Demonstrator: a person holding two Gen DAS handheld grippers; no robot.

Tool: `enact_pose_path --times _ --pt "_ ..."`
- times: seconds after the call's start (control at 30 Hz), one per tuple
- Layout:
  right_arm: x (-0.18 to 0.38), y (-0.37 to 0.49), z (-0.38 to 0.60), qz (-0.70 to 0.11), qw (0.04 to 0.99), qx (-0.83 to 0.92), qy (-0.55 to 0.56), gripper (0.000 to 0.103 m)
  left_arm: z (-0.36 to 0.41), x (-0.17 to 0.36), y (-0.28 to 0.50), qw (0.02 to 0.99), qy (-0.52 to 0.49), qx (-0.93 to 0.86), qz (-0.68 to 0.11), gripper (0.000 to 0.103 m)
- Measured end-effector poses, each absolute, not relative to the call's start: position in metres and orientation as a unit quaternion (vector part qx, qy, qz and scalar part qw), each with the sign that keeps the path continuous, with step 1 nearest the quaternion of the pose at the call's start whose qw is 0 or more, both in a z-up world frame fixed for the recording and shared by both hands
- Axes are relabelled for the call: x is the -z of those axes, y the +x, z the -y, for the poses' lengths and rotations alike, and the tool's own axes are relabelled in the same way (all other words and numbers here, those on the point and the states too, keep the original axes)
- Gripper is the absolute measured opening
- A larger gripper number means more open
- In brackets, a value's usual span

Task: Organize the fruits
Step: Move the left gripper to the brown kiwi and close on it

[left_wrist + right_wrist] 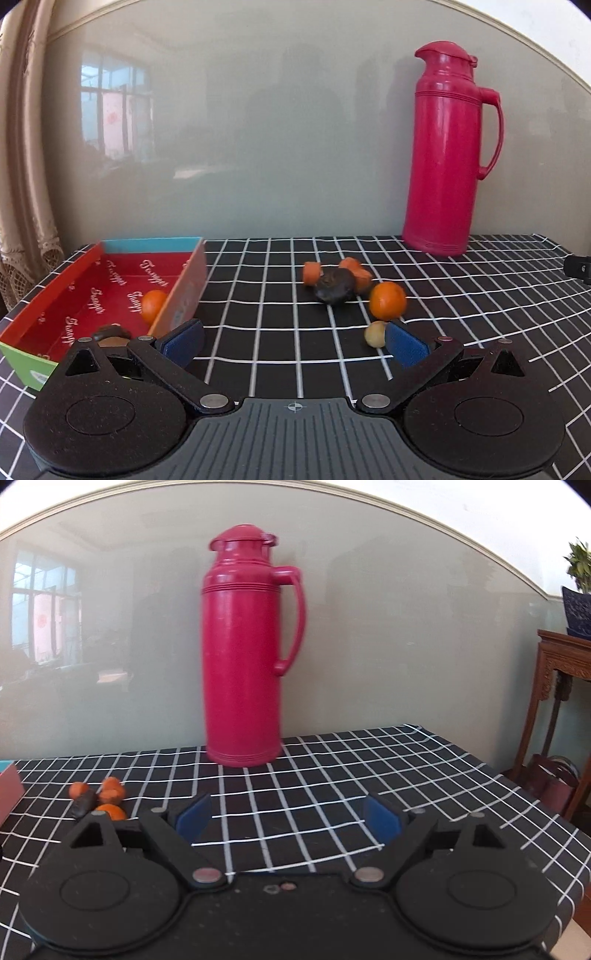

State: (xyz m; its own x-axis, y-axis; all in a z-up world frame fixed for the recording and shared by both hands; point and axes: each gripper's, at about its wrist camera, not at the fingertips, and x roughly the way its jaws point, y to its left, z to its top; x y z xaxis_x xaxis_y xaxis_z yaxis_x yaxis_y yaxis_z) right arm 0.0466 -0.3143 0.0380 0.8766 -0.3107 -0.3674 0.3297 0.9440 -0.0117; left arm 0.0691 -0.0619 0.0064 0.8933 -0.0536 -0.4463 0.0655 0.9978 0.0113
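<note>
In the left wrist view a red box (55, 295) with a blue far wall sits at the left and holds an orange (152, 305) and a dark fruit (110, 332). On the checked cloth lie a dark fruit (334, 286), several carrot-like orange pieces (312, 273), an orange (388, 300) and a small yellowish fruit (375, 334). My left gripper (293, 341) is open and empty; its right pad touches or nearly touches the yellowish fruit. My right gripper (288, 818) is open and empty above the cloth, right of the same pile (99, 799).
A tall pink thermos (448, 155) stands at the back of the table against a glossy wall; it also shows in the right wrist view (245, 646). The table's right edge (535, 794) drops off toward a wooden stand (561, 672).
</note>
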Motion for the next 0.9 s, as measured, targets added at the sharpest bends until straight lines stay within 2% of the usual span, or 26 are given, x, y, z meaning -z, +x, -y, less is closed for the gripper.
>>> enact_pose_path --times 0.3,0.47,0.67,0.83,0.9 --pt "-0.034 0.034 0.342 -0.18 0.965 0.186 0.035 0.089 0.1 0.005 0.072 0.973 0.07 0.042 -0.218 0.103" --pt "-0.03 0.033 0.35 -0.183 0.963 0.193 0.034 0.089 0.113 0.01 0.078 0.973 0.048 0.065 -0.215 0.103" --pt "-0.026 0.035 0.353 -0.185 0.962 0.199 0.025 0.089 0.136 0.018 0.096 0.967 0.071 0.052 -0.238 0.103" --pt "-0.012 0.046 0.361 -0.202 0.954 0.222 0.019 0.089 0.139 0.03 0.11 0.961 0.045 0.046 -0.269 0.103" --pt "-0.008 0.049 0.367 -0.208 0.949 0.235 0.024 0.089 0.137 0.029 0.11 0.965 0.032 0.052 -0.255 0.103"
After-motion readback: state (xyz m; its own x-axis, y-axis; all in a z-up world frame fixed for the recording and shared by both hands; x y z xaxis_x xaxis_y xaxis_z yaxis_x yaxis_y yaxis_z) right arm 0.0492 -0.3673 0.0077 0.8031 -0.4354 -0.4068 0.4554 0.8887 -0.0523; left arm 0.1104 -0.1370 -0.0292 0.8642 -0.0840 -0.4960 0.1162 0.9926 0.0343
